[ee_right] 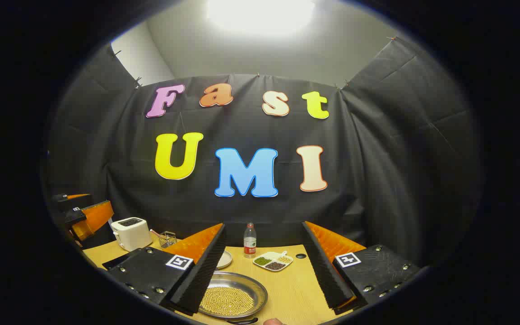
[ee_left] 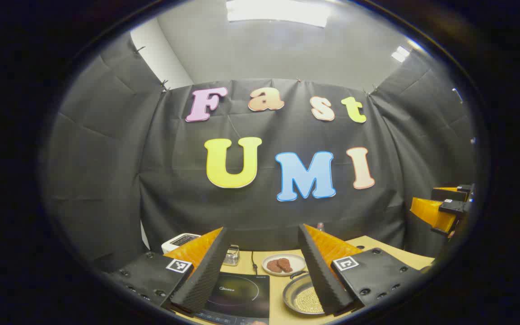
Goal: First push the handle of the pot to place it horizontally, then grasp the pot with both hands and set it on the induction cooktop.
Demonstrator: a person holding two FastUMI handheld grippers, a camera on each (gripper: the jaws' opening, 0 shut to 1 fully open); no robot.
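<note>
Tabletop (ee_left: 379, 246) in the left gripper view runs back to the black cloth wall, with bare wood showing between the items. The left gripper (ee_left: 263, 266) hangs above it with its fingers spread wide, holding nothing. Below the gap lies the induction cooktop (ee_left: 242, 293), dark, with a brand word printed on it too small to make out. The pot (ee_left: 303, 298), a shallow metal pan of yellow grains, sits just right of the cooktop, partly behind the right finger. A plate (ee_left: 284, 264) with two brown patties lies behind it.

From the right gripper view, the right gripper (ee_right: 264, 266) is likewise released and empty. The pot (ee_right: 233, 295) lies low between the fingers, nearer the left one, and its dark handle (ee_right: 242, 321) seems to point toward the camera. Farther back stand a bottle (ee_right: 250, 240), a divided dish (ee_right: 272, 261) and a toaster (ee_right: 131, 233), with open wood to the right.
</note>
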